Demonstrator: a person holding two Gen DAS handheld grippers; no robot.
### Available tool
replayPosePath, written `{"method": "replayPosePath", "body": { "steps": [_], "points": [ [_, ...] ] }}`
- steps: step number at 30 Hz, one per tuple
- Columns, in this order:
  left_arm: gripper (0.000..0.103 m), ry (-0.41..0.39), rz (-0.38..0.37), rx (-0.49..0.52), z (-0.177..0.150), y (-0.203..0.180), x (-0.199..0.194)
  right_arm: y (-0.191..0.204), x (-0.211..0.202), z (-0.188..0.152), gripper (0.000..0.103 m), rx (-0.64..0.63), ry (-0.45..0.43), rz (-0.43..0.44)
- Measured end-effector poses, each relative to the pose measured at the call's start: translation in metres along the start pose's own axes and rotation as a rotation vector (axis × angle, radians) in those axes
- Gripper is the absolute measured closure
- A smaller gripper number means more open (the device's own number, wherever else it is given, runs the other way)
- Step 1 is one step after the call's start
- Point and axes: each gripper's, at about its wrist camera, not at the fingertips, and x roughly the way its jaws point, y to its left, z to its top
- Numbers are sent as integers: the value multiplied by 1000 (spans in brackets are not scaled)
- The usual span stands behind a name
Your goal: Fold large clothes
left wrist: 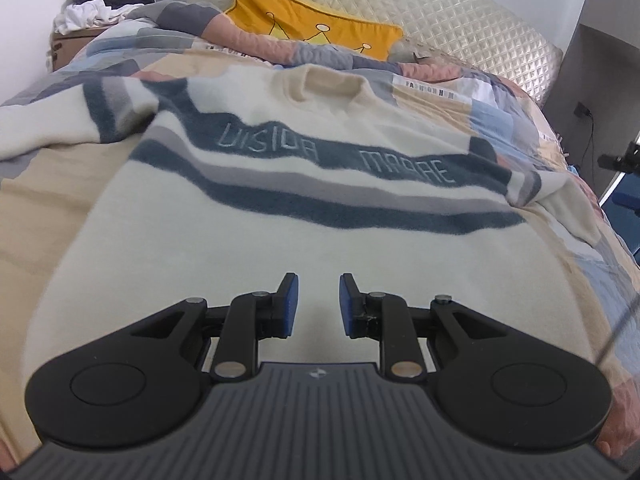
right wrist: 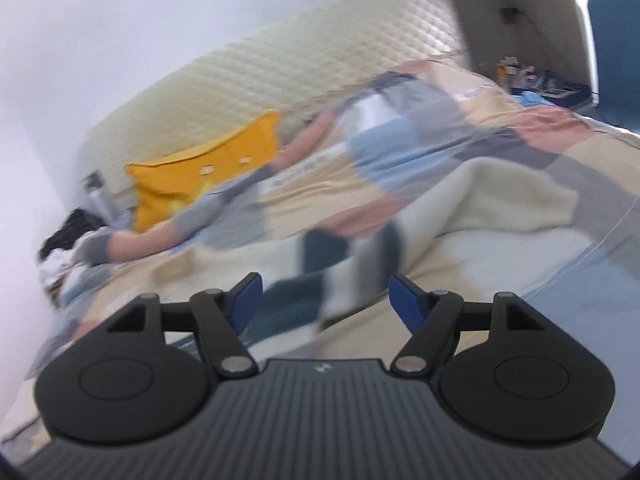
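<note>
Currently left gripper point(left wrist: 319, 305) hangs over the cream striped sweater point(left wrist: 280, 216) spread on the bed point(left wrist: 52, 216), pads narrowly apart, gripping nothing. Right gripper point(right wrist: 326, 304) jaws wide apart, empty, view blurred.

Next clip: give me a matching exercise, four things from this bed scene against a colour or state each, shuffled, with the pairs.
Things:
1. sweater
2. cushion
3. left hand-held gripper
4. right hand-held gripper

Colour or state:
A. jaws wide apart, empty
B. cream with dark blue and grey stripes
C. yellow
D. jaws narrowly apart, empty

Pairs: 1-B, 2-C, 3-D, 4-A
</note>
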Motion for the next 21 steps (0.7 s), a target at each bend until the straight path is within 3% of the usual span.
{"method": "replayPosePath", "body": {
  "steps": [3,6,11,16,21],
  "points": [
    [77,8,4,-29,2,5,8,-42,34,18,31,9,-28,-74],
    [77,20,10,-79,5,14,18,-98,74,28,31,111,-31,-130],
    [77,60,10,-152,11,26,41,-177,143,11,31,245,65,-287],
    [76,69,8,-192,15,32,57,-215,183,9,31,342,-18,-244],
    [75,67,14,-213,16,33,65,-236,209,30,35,414,-90,-273]
  ]
}}
